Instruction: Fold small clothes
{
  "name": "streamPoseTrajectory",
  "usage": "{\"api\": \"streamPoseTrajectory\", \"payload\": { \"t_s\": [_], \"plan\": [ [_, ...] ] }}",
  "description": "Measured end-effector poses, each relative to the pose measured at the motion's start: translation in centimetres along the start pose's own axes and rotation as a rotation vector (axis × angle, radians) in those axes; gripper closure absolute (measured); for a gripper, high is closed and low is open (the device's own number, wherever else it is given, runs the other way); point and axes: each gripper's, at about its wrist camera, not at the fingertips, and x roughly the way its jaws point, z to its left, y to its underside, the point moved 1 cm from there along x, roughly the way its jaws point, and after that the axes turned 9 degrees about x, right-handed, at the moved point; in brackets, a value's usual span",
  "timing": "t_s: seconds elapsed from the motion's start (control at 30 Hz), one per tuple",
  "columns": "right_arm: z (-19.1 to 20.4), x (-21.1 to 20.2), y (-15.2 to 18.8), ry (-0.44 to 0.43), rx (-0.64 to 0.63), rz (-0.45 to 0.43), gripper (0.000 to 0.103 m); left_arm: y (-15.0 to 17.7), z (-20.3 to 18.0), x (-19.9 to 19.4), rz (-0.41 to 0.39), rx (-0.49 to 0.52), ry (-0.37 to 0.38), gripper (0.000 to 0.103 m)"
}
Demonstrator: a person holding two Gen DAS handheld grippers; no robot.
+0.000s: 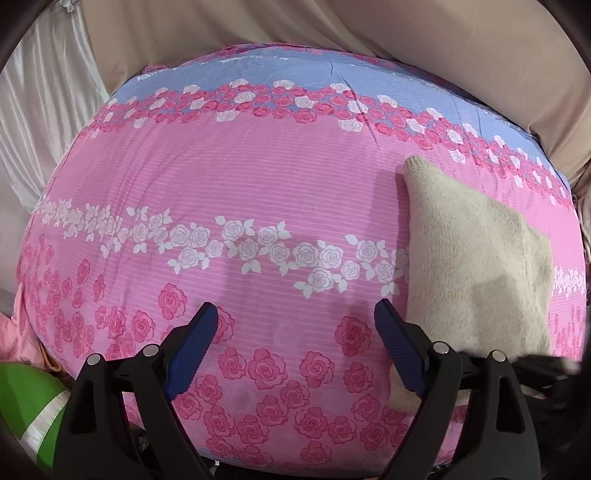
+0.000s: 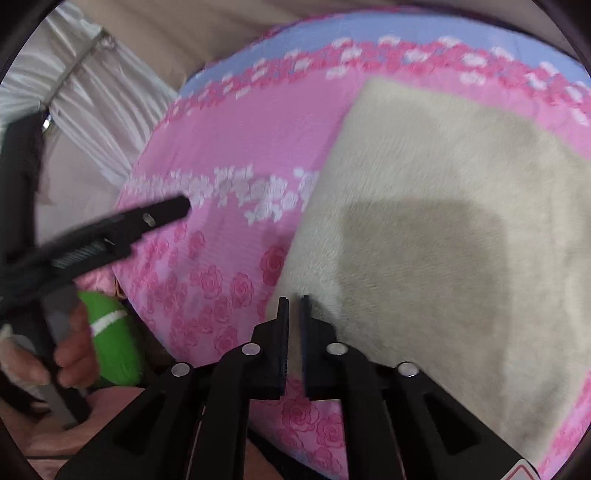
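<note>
A cream knitted garment (image 1: 476,258) lies flat and folded on a pink rose-print bedcover (image 1: 258,192), at the right in the left wrist view. My left gripper (image 1: 295,317) is open and empty, hovering over the cover just left of the garment's near edge. In the right wrist view the garment (image 2: 443,236) fills the right half. My right gripper (image 2: 294,301) has its jaws nearly together at the garment's near left edge, with cream fabric showing in the narrow gap. The left gripper (image 2: 110,229) shows there, blurred, at the left.
The bedcover (image 2: 221,155) has a blue band at its far side. Beige fabric (image 1: 258,26) and a white pleated curtain (image 1: 44,110) lie behind. A green object with a white stripe (image 1: 26,406) sits at the lower left by the bed's edge.
</note>
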Motion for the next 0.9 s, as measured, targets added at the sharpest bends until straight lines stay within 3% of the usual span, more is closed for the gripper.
{"api": "streamPoseTrajectory", "payload": {
  "t_s": [0.07, 0.17, 0.27, 0.43, 0.5, 0.6, 0.67, 0.77, 0.83, 0.9],
  "plan": [
    [-2.0, -2.7, -0.3, 0.071, 0.038, -0.091, 0.077, 0.0, -0.2, 0.1, 0.005, 0.002, 0.007, 0.019],
    [-7.2, -6.1, -0.3, 0.245, 0.146, -0.208, 0.060, -0.1, -0.7, 0.5, 0.014, -0.004, 0.036, 0.016],
    [-12.7, -7.6, 0.0, 0.340, 0.303, -0.230, 0.057, -0.2, -1.8, 0.9, 0.027, -0.005, 0.080, 0.016],
    [-16.5, -5.7, -0.6, 0.142, 0.418, -0.194, 0.058, -0.8, -5.0, 1.4, 0.039, 0.043, 0.134, 0.016],
    [-16.1, -4.7, -1.0, 0.117, 0.409, -0.175, 0.090, -1.0, -6.4, 1.4, 0.037, 0.071, 0.148, 0.016],
    [-15.9, -6.5, -0.7, 0.143, 0.390, -0.235, 0.092, -1.3, -8.0, 0.9, 0.021, 0.107, 0.157, 0.015],
    [-16.1, -6.6, -0.1, 0.146, 0.420, -0.247, 0.093, -1.5, -8.6, 0.9, 0.014, 0.114, 0.161, 0.014],
    [-17.9, -4.2, 0.4, 0.151, 0.425, -0.174, 0.089, -1.7, -9.3, 1.6, 0.024, 0.115, 0.187, 0.014],
    [-17.8, -4.0, 0.4, 0.135, 0.442, -0.178, 0.082, -1.8, -9.7, 2.5, 0.057, 0.115, 0.191, 0.014],
    [-17.3, -5.0, 0.4, 0.138, 0.449, -0.212, 0.067, -1.9, -9.9, 3.0, 0.072, 0.116, 0.195, 0.014]
  ]
}}
